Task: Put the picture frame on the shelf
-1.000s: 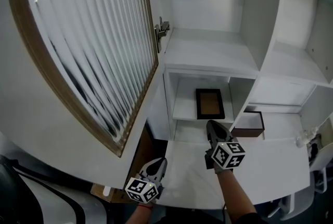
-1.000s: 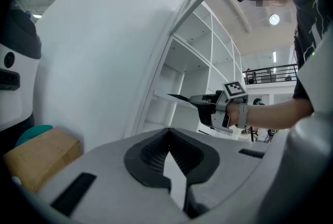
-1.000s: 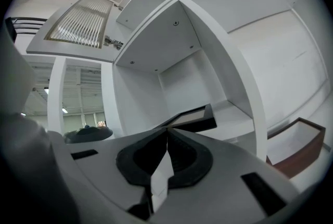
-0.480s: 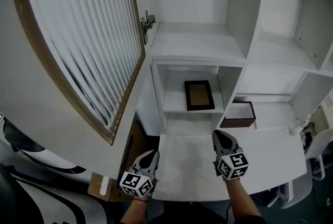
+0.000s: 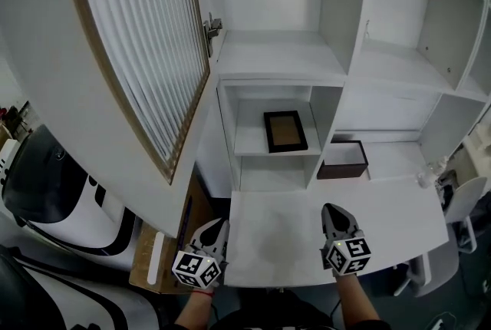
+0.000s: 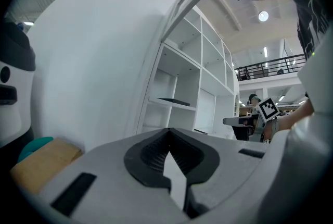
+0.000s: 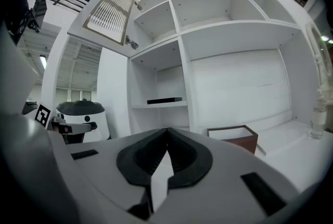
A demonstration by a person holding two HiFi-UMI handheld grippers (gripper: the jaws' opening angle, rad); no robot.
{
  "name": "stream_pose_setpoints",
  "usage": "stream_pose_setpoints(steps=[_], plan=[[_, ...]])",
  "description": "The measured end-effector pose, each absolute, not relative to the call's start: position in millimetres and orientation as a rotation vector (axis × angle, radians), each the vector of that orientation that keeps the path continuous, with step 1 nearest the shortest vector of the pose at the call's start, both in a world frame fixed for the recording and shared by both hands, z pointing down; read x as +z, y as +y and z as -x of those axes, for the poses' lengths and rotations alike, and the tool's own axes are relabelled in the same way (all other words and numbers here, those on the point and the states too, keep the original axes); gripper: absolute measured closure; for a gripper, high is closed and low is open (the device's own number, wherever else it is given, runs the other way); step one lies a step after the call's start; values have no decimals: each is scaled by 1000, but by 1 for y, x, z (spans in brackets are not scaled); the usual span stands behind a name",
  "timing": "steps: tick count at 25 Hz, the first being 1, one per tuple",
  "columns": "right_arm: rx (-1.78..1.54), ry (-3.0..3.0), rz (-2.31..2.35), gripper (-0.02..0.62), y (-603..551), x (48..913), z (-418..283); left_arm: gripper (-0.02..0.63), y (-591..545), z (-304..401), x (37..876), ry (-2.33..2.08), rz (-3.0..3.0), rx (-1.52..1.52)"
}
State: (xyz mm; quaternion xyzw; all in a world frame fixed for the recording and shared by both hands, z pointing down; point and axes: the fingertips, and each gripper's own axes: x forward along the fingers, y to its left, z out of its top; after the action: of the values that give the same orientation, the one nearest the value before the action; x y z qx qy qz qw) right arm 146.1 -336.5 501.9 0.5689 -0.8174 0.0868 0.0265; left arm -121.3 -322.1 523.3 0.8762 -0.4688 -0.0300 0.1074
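The dark picture frame with a brown inner panel lies flat on the small shelf in the white cabinet, with nothing touching it. It shows edge-on in the right gripper view and the left gripper view. My right gripper hovers over the white desk near its front edge, shut and empty. My left gripper sits at the desk's left front corner, also shut with nothing in it.
An open cabinet door with ribbed glass hangs out at the left. A brown open box stands right of the shelf. A clear bottle is at the desk's right end. A white machine and cardboard sit lower left.
Both grippers have drawn back from the shelf toward the desk's front edge, the right one most. The view has pulled back too. The picture frame stays on the shelf.
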Motion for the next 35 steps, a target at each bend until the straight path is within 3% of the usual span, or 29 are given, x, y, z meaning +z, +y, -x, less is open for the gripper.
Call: stream_pose_setpoints(steps=[35], plan=[[382, -2485, -1762, 591, -295, 530, -135, 603, -294, 130, 527, -1357, -2562, -92]])
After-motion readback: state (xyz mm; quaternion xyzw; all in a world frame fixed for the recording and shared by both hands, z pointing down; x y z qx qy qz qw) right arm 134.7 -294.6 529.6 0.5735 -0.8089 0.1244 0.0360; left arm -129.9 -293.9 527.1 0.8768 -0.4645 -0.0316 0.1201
